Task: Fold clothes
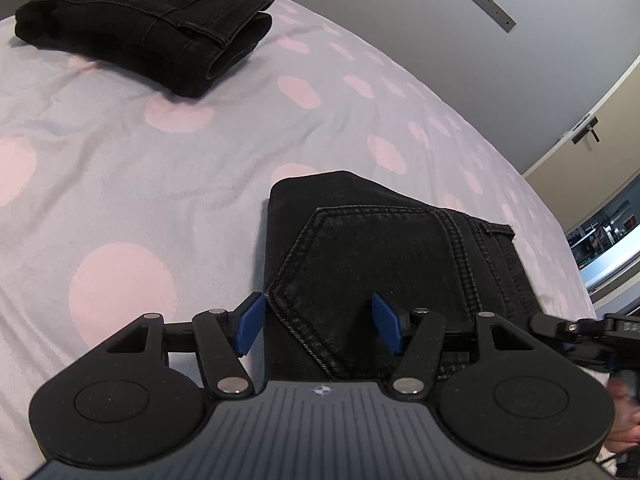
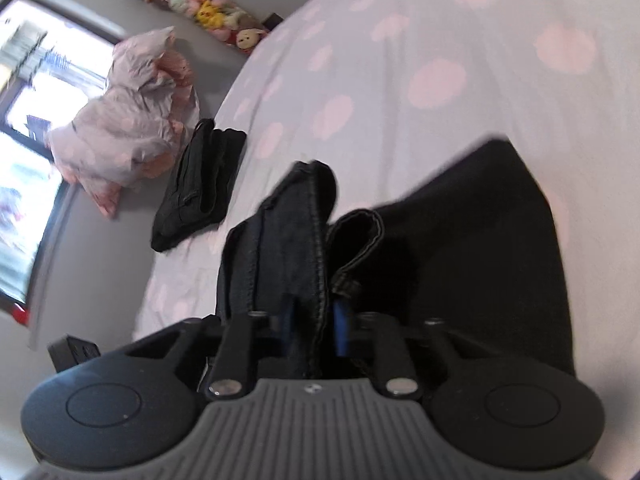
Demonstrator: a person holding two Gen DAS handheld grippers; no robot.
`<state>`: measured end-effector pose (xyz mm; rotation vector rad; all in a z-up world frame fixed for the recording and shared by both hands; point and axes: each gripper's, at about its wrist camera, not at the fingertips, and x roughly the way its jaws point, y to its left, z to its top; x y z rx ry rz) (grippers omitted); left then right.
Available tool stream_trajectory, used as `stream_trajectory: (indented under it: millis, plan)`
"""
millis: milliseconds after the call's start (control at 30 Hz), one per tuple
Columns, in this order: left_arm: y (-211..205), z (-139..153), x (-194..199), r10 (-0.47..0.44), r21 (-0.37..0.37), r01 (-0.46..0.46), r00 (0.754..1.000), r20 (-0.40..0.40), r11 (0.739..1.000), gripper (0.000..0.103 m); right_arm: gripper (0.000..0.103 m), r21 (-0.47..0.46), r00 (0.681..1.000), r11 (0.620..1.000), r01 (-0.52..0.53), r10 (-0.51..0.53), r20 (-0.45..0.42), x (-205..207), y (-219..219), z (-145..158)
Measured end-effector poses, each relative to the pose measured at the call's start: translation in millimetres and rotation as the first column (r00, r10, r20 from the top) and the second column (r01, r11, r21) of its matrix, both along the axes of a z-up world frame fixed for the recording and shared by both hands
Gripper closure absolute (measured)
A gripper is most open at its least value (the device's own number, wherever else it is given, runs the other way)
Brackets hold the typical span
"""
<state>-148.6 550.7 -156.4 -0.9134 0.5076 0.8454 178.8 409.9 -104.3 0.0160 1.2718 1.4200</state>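
One pair (image 1: 144, 28) lies folded far up the bed (image 1: 120, 184); we pinch the second jeans' (image 1: 384, 248) edge in our right gripper (image 2: 316, 332), left gripper (image 1: 320, 324) wide over them, folds remaining.

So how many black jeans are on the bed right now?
2. One folded pair lies at the far side of the bed; the other pair is near, pinched by the right tongs. More may be hidden out of frame.

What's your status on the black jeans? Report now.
Left gripper open over near black jeans, pads clear. Right gripper shut on their bunched edge. Folded jeans parked far side of the bedsheet. Nothing in the way.
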Motion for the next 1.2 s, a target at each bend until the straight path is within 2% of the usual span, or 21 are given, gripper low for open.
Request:
stream_trajectory:
  millis: [200, 333, 467, 600, 700, 767, 900, 967, 1067, 1200]
  plan:
    - [-0.2, 9.0, -17.8, 0.052, 0.015, -0.052, 0.998, 0.023, 0.999, 0.035, 0.089, 0.037, 0.980, 0.999, -0.003, -0.004, 0.198, -43.7, -1.1, 63.0]
    - [4.3, 12.5, -37.7, 0.142, 0.020, -0.144, 0.988, 0.055, 0.989, 0.036, 0.090, 0.046, 0.943, 0.998, -0.033, 0.016, 0.332, -87.1, 11.0, 115.2]
    - [9.4, 10.4, -51.4, 0.198, -0.005, -0.198, 0.977, 0.081, 0.980, 0.036, 0.092, 0.105, 0.897, 0.989, -0.100, 0.044, 0.440, -135.9, 30.9, 170.4]
    - [11.1, 8.7, -54.9, 0.192, -0.028, -0.190, 0.975, 0.110, 0.981, 0.037, 0.093, 0.157, 0.855, 0.976, -0.149, 0.048, 0.516, -172.8, 44.8, 216.6]
    - [8.0, 13.5, -53.1, 0.161, -0.012, -0.161, 0.975, 0.153, 0.987, 0.037, 0.093, 0.173, 0.836, 0.977, -0.127, 0.011, 0.548, -174.3, 42.8, 230.1]
    - [2.8, 19.8, -47.8, 0.117, 0.028, -0.124, 0.978, 0.173, 0.992, 0.037, 0.093, 0.170, 0.834, 0.982, -0.075, -0.032, 0.551, -164.1, 37.9, 228.5]
    - [-10.4, 30.4, -29.9, -0.002, 0.125, -0.021, 0.984, 0.179, 0.992, 0.041, 0.093, 0.152, 0.845, 0.985, 0.087, -0.154, 0.512, -109.1, 1.8, 204.0]
    - [-19.7, 32.5, -14.6, -0.086, 0.163, 0.056, 0.979, 0.183, 0.985, 0.044, 0.093, 0.148, 0.855, 0.974, 0.172, -0.222, 0.469, -73.9, -20.8, 179.1]
    - [-35.2, 34.1, 9.2, -0.182, 0.228, 0.147, 0.974, 0.137, 0.963, 0.047, 0.093, 0.121, 0.869, 0.949, 0.293, -0.317, 0.380, -22.6, -53.2, 131.0]
    - [-47.8, 28.7, 36.9, -0.255, 0.264, 0.234, 0.966, 0.048, 0.936, 0.051, 0.093, 0.042, 0.884, 0.931, 0.364, -0.359, 0.301, 14.6, -74.0, 63.9]
